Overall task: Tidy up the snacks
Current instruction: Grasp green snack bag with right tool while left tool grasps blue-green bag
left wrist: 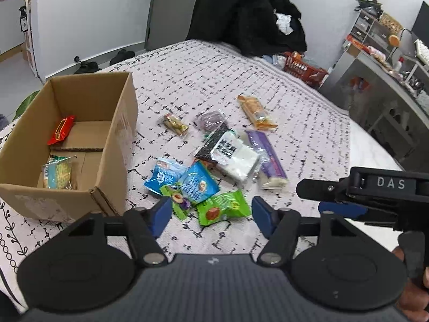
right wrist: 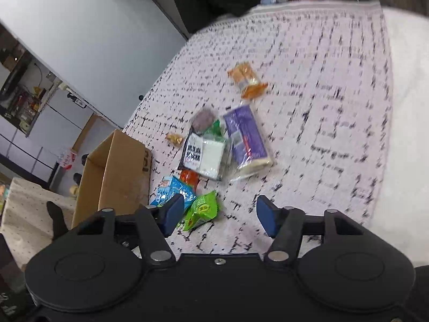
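Spread across a bed (left wrist: 295, 107), pale patterned cover with black dashes; cluttered shelves and a dark coat heap behind. Near its left edge sits an open cardboard box (left wrist: 112, 123), already holding a red packet (left wrist: 61, 133) and a green-and-yellow packet (left wrist: 59, 173). Just right of the box lies a loose pile of snacks: two blue pouches (left wrist: 187, 179), green pouches (left wrist: 222, 208) nearest the claws, a black-and-white packet (left wrist: 230, 155), a purple bar (left wrist: 265, 158), an orange-wrapped cake (left wrist: 256, 111), a small gold sweet (left wrist: 175, 124).

Left gripper (left wrist: 211, 213) hovers over the green pouches, jaws partway apart, nothing pinched. Right gripper (right wrist: 219, 216) likewise half open above the cover beside a green pouch (right wrist: 202, 210), empty.

Probably light, air-puffed, crinkly film all round: slippery and easily crushed. Best pinched across a flat sealed end or the pouch's middle, gently; overlapped packets likely to drag neighbours along.
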### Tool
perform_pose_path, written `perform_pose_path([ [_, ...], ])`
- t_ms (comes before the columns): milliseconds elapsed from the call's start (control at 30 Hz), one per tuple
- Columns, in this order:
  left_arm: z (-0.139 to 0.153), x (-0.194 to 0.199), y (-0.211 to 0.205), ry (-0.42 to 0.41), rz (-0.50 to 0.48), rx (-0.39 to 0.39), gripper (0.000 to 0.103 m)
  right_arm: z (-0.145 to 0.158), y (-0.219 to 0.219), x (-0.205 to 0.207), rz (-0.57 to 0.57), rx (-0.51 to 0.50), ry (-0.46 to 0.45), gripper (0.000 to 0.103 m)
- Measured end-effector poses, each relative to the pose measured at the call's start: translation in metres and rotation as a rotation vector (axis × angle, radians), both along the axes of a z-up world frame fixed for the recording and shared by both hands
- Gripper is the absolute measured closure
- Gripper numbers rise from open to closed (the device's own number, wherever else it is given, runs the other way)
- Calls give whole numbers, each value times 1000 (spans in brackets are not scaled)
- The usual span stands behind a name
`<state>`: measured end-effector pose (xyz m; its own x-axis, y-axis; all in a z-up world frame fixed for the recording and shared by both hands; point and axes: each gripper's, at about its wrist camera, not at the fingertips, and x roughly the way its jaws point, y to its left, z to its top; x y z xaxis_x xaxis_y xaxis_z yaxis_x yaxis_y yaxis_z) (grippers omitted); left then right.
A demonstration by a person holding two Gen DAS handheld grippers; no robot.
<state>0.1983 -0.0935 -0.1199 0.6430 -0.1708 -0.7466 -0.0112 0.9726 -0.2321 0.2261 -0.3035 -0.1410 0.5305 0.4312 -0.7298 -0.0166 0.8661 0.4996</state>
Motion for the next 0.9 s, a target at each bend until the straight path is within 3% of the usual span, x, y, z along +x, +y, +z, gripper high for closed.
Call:
perform_pose_path([
  [167, -13, 11, -2, 8, -2, 49, 46, -19, 8, 12, 10, 46, 56, 48],
  [433, -30, 22, 0, 27, -4, 84, 47, -50, 20, 27, 6, 89, 145, 52],
  [567, -36, 27, 0, 26, -11, 89, 47, -64, 23, 35, 1, 109, 196, 65],
  [667, -41, 32, -1, 30, -24, 96, 47, -71, 24, 39, 5, 142, 214, 69],
  [767, -45, 37, -3, 29, -31, 119, 47, -75, 25, 43, 9, 160, 217, 88],
  [833, -46, 41, -4, 25, -30, 132, 47, -76, 24, 44, 2, 168, 209, 91],
  [900, -48, 45, -5, 26, -32, 135, 45, -72, 23, 42, -6, 152, 182, 102],
])
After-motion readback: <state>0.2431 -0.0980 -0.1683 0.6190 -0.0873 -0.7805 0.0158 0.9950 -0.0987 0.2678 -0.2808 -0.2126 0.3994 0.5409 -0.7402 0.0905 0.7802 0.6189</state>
